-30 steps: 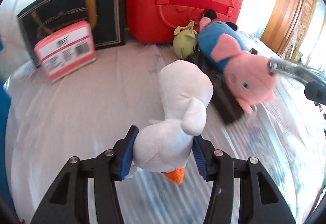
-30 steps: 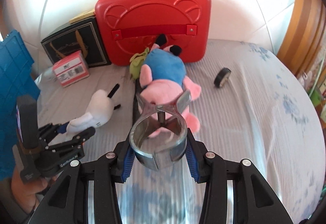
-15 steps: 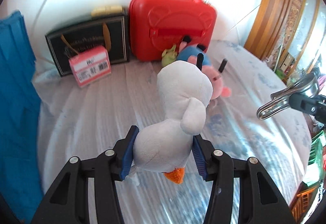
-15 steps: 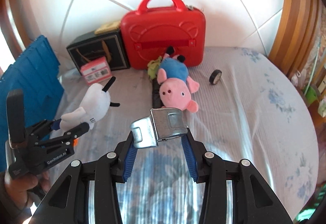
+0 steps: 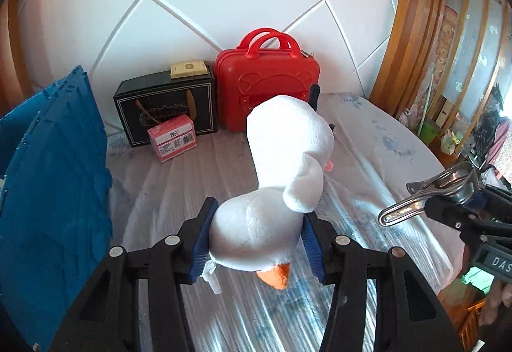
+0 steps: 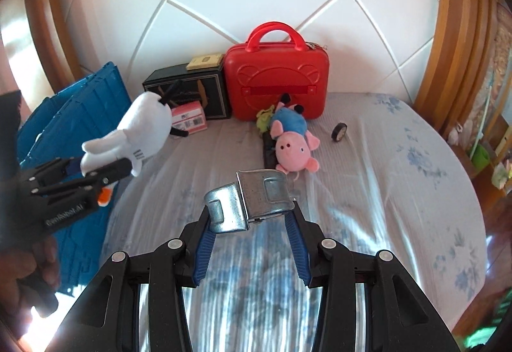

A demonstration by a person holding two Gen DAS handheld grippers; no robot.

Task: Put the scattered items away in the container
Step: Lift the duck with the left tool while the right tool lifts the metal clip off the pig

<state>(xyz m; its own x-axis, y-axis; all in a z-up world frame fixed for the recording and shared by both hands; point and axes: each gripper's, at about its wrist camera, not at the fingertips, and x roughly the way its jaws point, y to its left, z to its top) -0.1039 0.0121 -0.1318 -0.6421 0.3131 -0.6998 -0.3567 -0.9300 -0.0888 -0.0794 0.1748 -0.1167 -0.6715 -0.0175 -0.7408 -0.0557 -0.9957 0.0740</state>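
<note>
carrying the white plush duck (image 5: pixel 281 179) pinched in the left gripper (image 5: pixel 257 240) and the metal clamp (image 6: pixel 252 201) nipped by the right gripper (image 6: pixel 251 240), both clear of the bed, steer left over the blue crate (image 5: pixel 54 179) before letting go.

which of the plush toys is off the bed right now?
The white goose plush, clamped in the left gripper and lifted clear. The pink pig plush and the small green plush lie on the bed by the red case.
</note>
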